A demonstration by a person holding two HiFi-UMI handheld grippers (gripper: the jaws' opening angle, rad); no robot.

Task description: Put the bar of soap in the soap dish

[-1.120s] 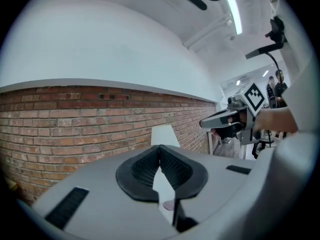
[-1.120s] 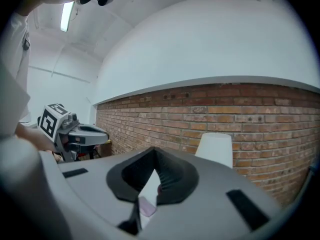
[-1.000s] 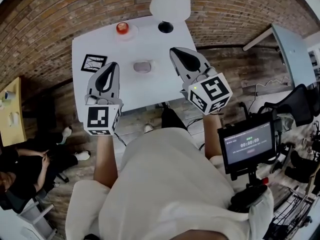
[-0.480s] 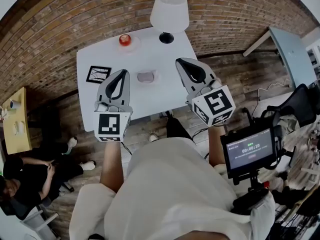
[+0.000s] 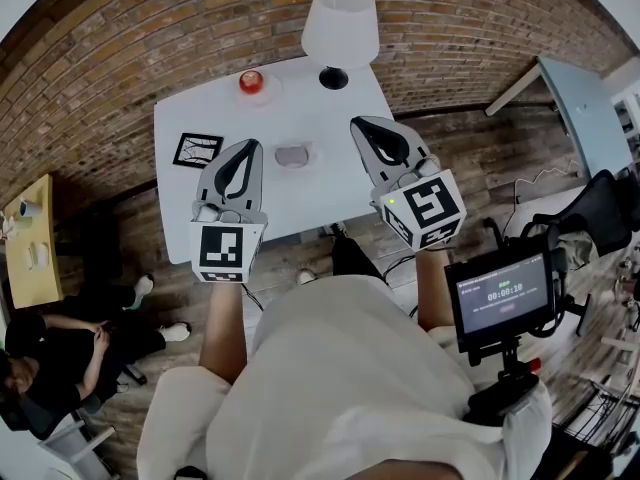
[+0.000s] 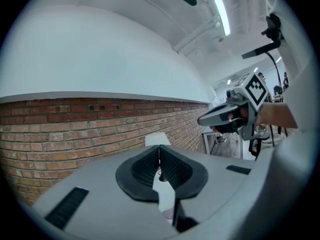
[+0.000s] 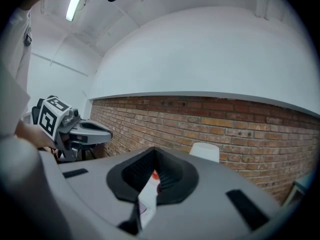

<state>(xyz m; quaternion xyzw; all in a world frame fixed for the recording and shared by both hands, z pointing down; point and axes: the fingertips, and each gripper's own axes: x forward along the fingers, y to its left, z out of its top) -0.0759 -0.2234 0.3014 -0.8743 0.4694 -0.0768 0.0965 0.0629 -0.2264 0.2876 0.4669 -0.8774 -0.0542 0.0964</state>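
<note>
At 9 o'clock in the head view a yellow table (image 5: 28, 233) is seen, and at 8 o'clock a seated person (image 5: 50, 343) in dark clothes. A white table (image 5: 205, 108) is set against a brick wall (image 5: 150, 28) at 12 o'clock.

On the white table a black square frame (image 5: 197, 149) is laid flat at the 9 o'clock edge. Just right of the frame, the left gripper (image 5: 247, 148) is held level over the near half of the table. Its jaws are pressed together with nothing between them, as is shown in the left gripper view.

A red item (image 5: 250, 80) is placed at the table's 12 o'clock edge. The soap (image 5: 292, 155), a pale pink oval, is found at the middle of the table. It lies between the two grippers, at 3 o'clock from the left tips, and is touched by neither. What lies under it cannot be made out.

A lamp (image 5: 340, 23) with a white shade and a black foot is stood at the table's 1 o'clock corner. The right gripper (image 5: 358, 126) is held at the table's 3 o'clock edge, to the right of the soap. Its jaws are likewise closed and empty.

A grey desk (image 5: 580, 98) is seen at 2 o'clock in the picture, and a monitor (image 5: 500, 293) on a stand at 4 o'clock.
</note>
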